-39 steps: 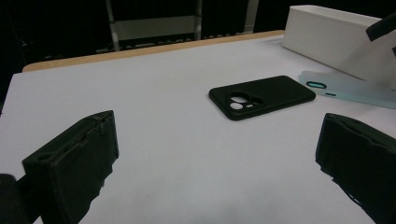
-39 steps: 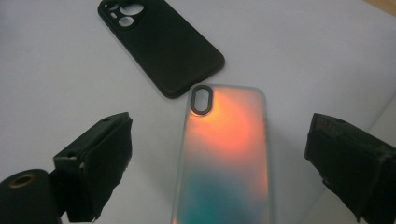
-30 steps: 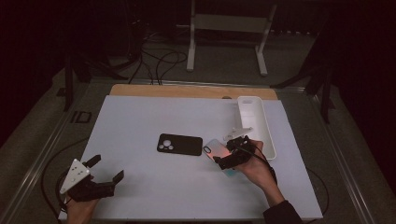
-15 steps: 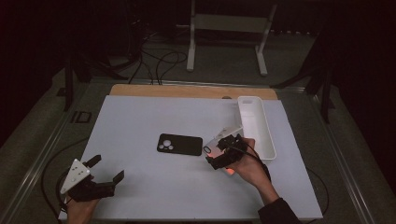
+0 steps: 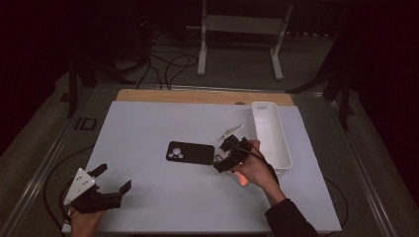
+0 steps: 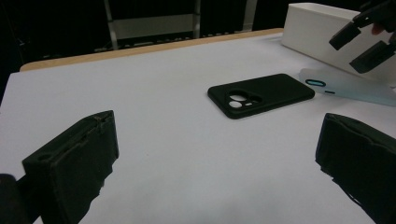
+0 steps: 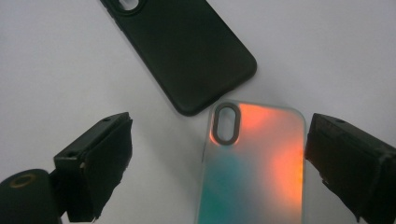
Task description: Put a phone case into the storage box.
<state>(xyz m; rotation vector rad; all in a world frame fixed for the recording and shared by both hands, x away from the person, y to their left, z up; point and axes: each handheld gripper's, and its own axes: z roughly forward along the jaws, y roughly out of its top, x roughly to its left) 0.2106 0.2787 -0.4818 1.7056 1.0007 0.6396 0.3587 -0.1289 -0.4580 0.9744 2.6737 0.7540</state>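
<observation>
Left gripper low in the bottom left of the high view, held by a hand at the frame's bottom edge, grey three-cornered plate on top. Jaws spread wide with nothing between them — seen from its own view as two black blocks at the bottom corners, bare white table in the gap.

Right gripper right of the middle in the high view, held by a hand coming up from the bottom right, dark sleeve behind it. Jaws apart here too, gripping nothing, hanging over the shiny phone case. From the right gripper view: that case flat on the table, low in the middle of the frame between the two jaws, glowing orange and green, with an oval camera hole near its top left corner.

Just past it, a black phone case near the middle of the high view, lying flat, round camera holes at its left end — one corner close beside the shiny case, touching or not hard to tell.

Farther up on the right, a long white tray. Beyond that, a wooden strip along the table's far edge, then cables on the dark floor and a white stand at the top.
</observation>
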